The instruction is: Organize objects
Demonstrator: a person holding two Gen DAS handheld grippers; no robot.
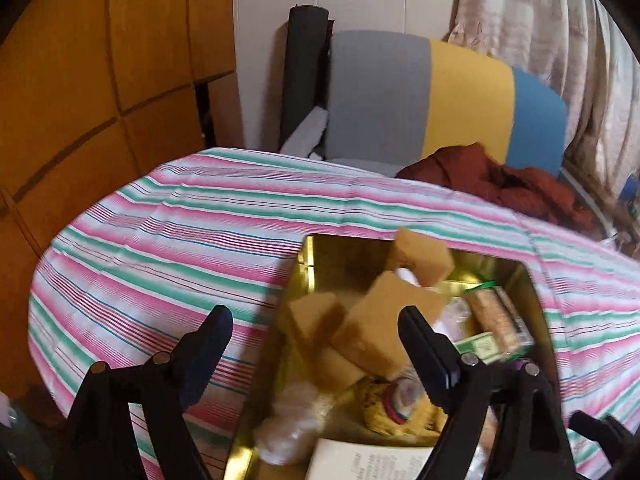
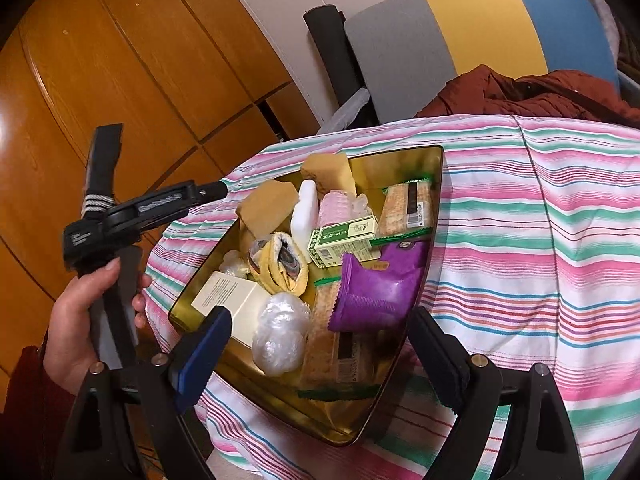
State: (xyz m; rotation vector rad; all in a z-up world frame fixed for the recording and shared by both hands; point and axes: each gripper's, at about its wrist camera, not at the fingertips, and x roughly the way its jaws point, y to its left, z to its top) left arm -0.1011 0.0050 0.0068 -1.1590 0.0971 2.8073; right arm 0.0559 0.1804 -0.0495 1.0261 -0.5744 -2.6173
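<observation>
A gold tin box [image 2: 436, 160] sits on the striped tablecloth, also in the left wrist view [image 1: 316, 264]. It holds several tan sponge blocks [image 1: 384, 320], a purple packet [image 2: 380, 292], a green-and-white carton [image 2: 344, 240], cracker packs [image 2: 408, 208], a yellow cloth roll [image 2: 284, 264], a white box [image 2: 232, 296] and a clear plastic wad [image 2: 280, 328]. My left gripper [image 1: 316, 324] is open and empty above the box's left part. My right gripper [image 2: 320, 328] is open and empty over the box's near end. The left gripper's tool [image 2: 168, 204] shows at the box's left.
The striped cloth [image 1: 160, 240] covers a rounded table. Behind it stands a grey, yellow and blue chair [image 1: 440, 96] with a dark red garment [image 1: 500, 180]. Wooden cabinets [image 1: 100, 60] lie to the left, a curtain [image 1: 560, 32] to the right.
</observation>
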